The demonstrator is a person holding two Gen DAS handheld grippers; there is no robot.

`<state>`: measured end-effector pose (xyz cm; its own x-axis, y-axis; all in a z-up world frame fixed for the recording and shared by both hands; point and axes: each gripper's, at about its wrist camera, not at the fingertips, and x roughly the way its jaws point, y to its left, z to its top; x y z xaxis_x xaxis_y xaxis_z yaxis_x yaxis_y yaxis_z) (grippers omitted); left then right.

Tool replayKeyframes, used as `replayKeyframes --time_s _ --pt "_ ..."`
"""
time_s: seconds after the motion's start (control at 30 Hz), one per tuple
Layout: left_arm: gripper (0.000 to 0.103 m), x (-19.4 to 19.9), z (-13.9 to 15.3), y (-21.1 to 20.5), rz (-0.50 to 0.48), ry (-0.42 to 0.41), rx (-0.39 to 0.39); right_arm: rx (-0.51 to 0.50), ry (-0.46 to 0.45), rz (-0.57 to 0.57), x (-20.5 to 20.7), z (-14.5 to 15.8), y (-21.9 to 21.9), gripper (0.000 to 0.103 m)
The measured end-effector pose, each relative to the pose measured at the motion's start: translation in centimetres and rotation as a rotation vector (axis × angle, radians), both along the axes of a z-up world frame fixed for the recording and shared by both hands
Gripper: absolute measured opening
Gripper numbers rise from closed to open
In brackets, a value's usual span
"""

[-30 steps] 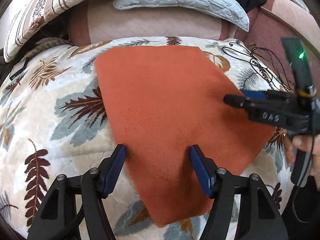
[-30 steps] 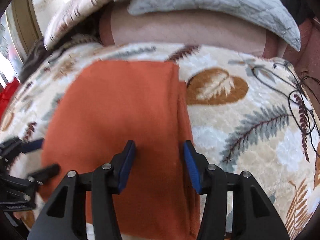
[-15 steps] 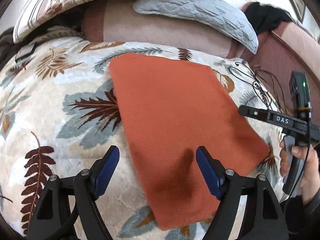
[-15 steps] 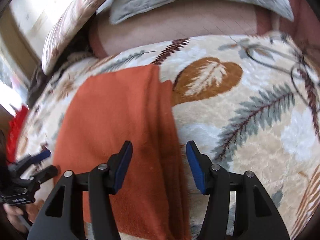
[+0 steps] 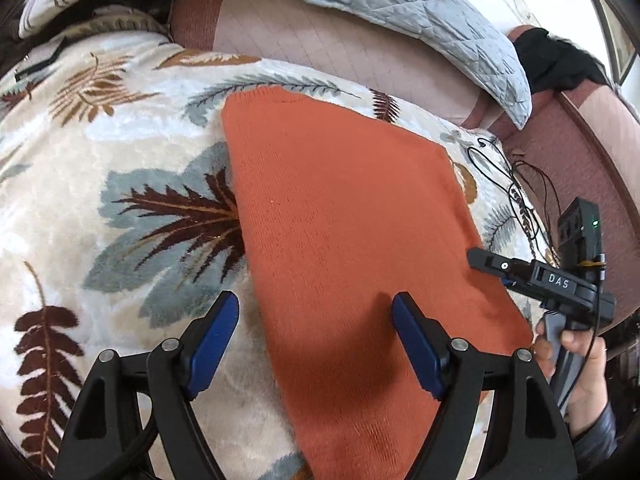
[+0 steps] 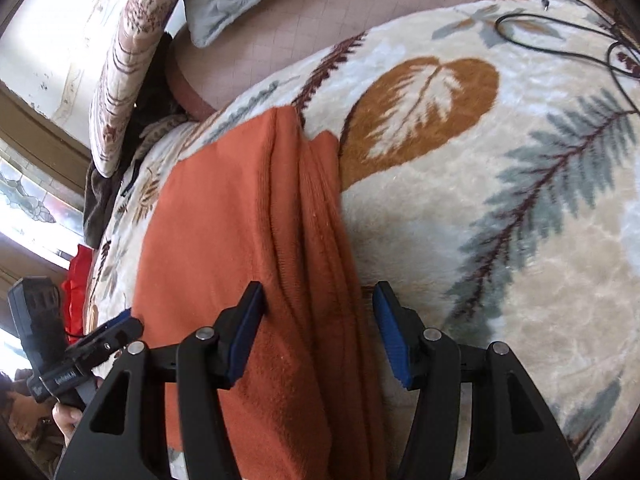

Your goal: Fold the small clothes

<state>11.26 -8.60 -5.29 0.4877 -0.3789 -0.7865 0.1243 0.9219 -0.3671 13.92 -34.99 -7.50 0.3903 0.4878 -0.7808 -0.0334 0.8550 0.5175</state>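
An orange knit garment [image 5: 344,216] lies folded flat on the leaf-patterned blanket [image 5: 100,184]. My left gripper [image 5: 314,304] hovers open over its near left edge, one finger over the blanket and the other over the cloth, casting a shadow on it. In the right wrist view the garment [image 6: 224,232] shows stacked folded layers along its right side. My right gripper [image 6: 319,294] is open and straddles that layered edge without pressing on it. Each gripper appears in the other's view: the right gripper [image 5: 492,264] at the cloth's right edge, the left gripper [image 6: 120,328] at its left.
A grey quilted pillow [image 5: 420,28] and a striped pillow [image 6: 120,60] lean on the pink sofa back [image 5: 304,52]. Loose black cables [image 5: 516,188] lie on the blanket right of the garment. A black cloth [image 5: 556,60] sits at far right, something red [image 6: 78,292] at far left.
Both grippers' jaws have widened and both wrists have rolled. The left gripper shifted left so one finger is off the cloth; the right shifted right so its outer finger is past the layered edge.
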Motion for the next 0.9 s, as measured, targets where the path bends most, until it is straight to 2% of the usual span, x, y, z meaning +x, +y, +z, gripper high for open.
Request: replayKeyframes --time_s 0.3,0.57,0.63,0.77,0.9 --pt "0.078 1.4 -1.4 -0.9 -0.025 0.044 -0.045 0.107 0.008 0.018 0.8 -1.1 -0.3 0.059" --pt "0.072 2.6 -1.9 -2.0 -0.034 0.056 -0.024 0.172 0.036 0.027 1.4 -2.0 -0.5 0.057" --pt "0.067 2.9 -2.0 -2.4 -0.031 0.055 -0.013 0.156 0.036 0.036 1.4 -1.9 -0.3 0.055" --pt "0.059 3.2 -1.9 -2.9 -0.023 0.047 0.009 0.125 0.028 0.047 1.4 -1.8 0.4 0.045" --pt "0.045 3.3 -1.7 -3.1 -0.021 0.047 0.027 0.115 0.011 0.045 1.1 -1.5 1.0 0.037"
